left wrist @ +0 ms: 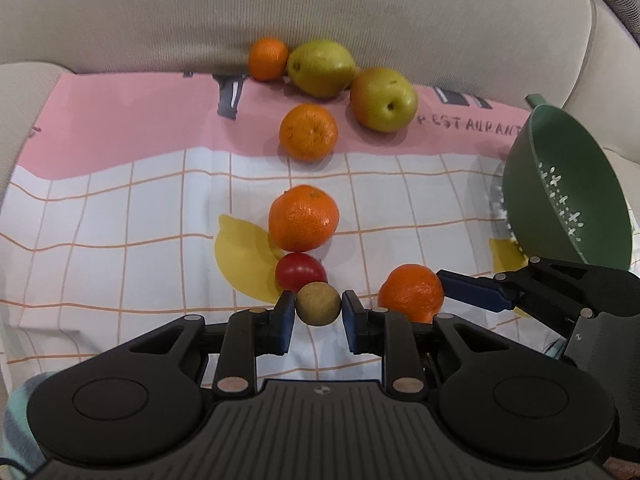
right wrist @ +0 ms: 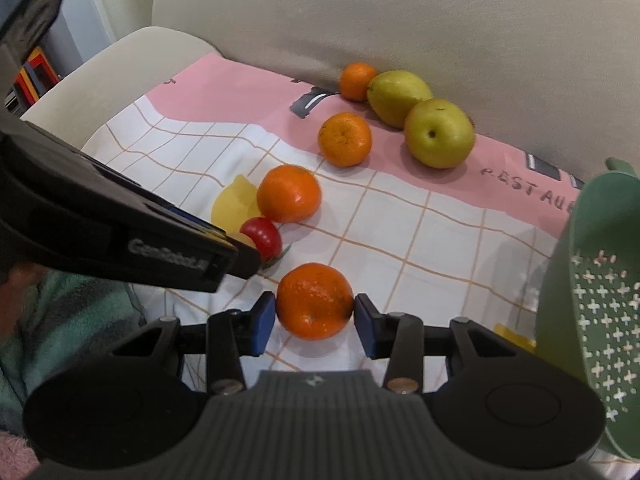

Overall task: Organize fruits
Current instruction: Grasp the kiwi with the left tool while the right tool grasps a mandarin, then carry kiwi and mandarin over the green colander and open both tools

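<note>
**Tan fruit showing in one view only**

Your left gripper [left wrist: 318, 312] is closing on the small tan fruit [left wrist: 318, 304]; only the left view is showing it. Your right gripper [right wrist: 315, 320] is squeezing a mandarin [right wrist: 315, 300] above the cloth [right wrist: 420, 248].

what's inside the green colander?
Nothing visible inside the green colander: both views show only bare perforated wall. It is tipped on its side; the right wrist view cuts off its lower part, so that stays unseen.

A home living room, judging by the beige sofa [left wrist: 320, 4], printed cloth [left wrist: 120, 200] spread over its seat, scattered fruit, green colander [left wrist: 568, 192] and teal blanket [right wrist: 64, 320]
</note>
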### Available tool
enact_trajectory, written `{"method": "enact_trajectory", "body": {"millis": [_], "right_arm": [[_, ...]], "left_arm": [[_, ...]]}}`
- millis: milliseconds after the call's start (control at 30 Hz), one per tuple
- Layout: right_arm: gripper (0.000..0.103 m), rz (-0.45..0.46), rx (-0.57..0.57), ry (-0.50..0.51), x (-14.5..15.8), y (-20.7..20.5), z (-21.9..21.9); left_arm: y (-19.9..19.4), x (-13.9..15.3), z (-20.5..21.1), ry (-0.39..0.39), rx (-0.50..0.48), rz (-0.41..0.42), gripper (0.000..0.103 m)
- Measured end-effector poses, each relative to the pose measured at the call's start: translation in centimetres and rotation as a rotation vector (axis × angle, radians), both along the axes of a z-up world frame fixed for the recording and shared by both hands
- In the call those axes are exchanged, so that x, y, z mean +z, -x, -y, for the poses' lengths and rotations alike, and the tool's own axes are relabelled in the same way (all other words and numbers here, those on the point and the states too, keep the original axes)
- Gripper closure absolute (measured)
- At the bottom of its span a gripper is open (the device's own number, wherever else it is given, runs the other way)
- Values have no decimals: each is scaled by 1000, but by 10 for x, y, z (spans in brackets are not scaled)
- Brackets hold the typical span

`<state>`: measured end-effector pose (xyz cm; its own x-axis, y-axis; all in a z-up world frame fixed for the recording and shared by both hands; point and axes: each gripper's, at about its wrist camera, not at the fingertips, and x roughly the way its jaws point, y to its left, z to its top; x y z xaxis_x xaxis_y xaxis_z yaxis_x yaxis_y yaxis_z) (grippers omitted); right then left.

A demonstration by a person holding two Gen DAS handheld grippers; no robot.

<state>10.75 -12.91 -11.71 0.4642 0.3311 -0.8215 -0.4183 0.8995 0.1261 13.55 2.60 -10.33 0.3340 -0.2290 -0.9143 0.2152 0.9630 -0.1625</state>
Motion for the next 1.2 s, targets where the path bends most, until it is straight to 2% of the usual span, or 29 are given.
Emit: {"method": "enact_trajectory", "body": {"millis": [367,633,933,1200], "right_arm": [[63,113,-49,-17,37,27,17],[63,190,-83,-16,64,41,53],[63,224,-74,31,78,52,95],[63,221,-68,103,83,37,133]], "left_arm": [[27,62,14,16,-12,146,75],[42,96,48,50,-65,229,75],[49,111,101,74,-161,270,75],[41,100,147,74,-258,231,75]]}}
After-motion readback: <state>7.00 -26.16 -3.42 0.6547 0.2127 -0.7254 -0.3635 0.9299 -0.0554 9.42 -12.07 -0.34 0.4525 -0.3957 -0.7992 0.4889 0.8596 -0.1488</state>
